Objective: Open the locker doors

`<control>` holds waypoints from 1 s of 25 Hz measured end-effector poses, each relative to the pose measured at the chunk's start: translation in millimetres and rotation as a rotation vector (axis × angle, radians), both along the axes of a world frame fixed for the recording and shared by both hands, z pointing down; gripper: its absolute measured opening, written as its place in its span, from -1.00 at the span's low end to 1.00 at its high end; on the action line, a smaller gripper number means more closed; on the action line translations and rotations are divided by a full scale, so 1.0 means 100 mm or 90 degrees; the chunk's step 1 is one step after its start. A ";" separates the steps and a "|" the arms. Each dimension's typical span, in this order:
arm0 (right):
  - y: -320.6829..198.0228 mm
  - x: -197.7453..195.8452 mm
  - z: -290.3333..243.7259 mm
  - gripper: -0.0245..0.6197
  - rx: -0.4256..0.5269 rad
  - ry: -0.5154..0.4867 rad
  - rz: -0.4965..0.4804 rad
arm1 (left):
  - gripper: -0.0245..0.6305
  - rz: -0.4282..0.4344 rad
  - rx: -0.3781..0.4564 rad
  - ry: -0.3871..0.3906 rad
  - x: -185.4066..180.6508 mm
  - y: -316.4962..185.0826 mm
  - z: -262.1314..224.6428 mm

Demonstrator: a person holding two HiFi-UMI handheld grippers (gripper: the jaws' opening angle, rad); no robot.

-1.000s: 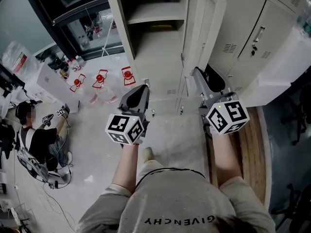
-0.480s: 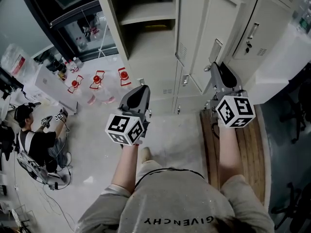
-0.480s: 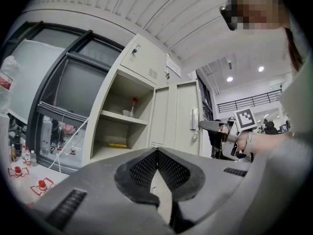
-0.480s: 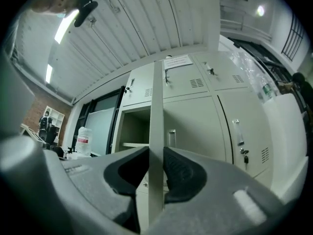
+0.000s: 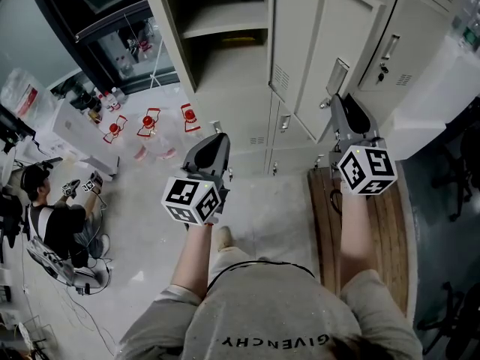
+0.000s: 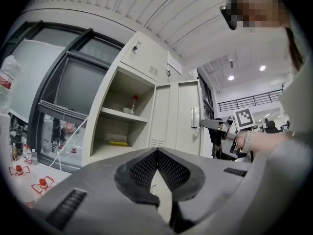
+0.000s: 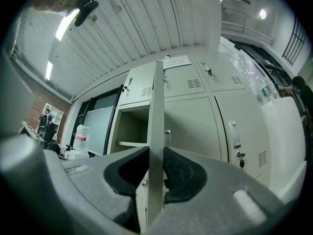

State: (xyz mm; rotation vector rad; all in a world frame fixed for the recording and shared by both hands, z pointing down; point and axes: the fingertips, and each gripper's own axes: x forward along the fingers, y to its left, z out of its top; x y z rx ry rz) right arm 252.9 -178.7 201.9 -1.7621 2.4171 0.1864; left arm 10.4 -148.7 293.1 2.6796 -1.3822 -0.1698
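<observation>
Right tongs (image 7: 155,155) have just been closing and now pinch the edge of the locker door (image 7: 157,97); left tongs (image 6: 157,153) sit shut, empty.

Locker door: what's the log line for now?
right gripper: jaws just closing, shut on locker door | left gripper: shut, empty

Floor, left side: three clear bottles (image 5: 152,120), red caps, grouped close.
Far left: seated person (image 5: 56,223), cables on floor nearby.
White table (image 5: 75,122) beside window, small bottles on top.
Floor, right side: wooden board (image 5: 386,231).
</observation>
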 end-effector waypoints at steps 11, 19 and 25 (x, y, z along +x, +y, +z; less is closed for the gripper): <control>0.04 -0.11 0.09 -0.45 -0.007 0.023 0.003 | -0.93 0.009 -0.004 -0.003 0.02 -0.03 0.00; 0.16 -0.12 0.20 -0.30 -0.007 0.032 0.031 | -0.93 0.014 -0.012 -0.007 0.02 -0.05 0.05; 0.33 -0.24 0.13 -0.31 0.018 0.055 0.035 | -0.93 0.025 -0.014 -0.008 0.04 -0.09 0.07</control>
